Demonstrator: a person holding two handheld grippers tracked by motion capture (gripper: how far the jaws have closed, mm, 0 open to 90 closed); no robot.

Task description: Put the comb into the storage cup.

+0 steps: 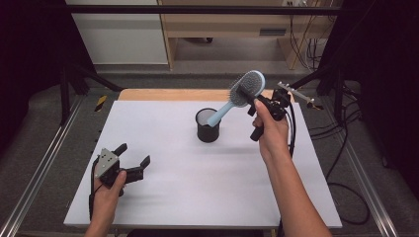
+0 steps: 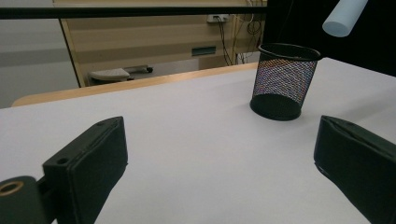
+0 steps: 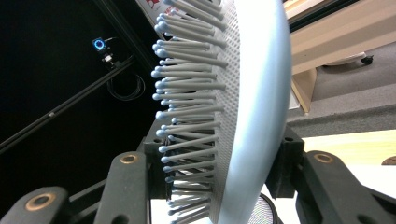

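White tabletop (image 1: 163,187), black mesh cup (image 1: 207,125) central: right gripper (image 1: 253,101) clamps the pale-blue paddle hairbrush (image 1: 245,89) by its head, handle angled into the cup's mouth, probably to drop it in; left gripper (image 1: 132,159) gapes idle, near-left of the cup.

A light blue hairbrush (image 1: 240,94) with grey bristles is held up in the air by its head, tilted, with the handle end pointing down over a black mesh cup (image 1: 207,125). The cup stands upright on the white table top.

Smooth pale-blue plastic hairbrush (image 1: 245,89); black wire-mesh metal cup (image 2: 284,79); matt white tabletop (image 1: 188,177); matt black fingers (image 2: 88,163)
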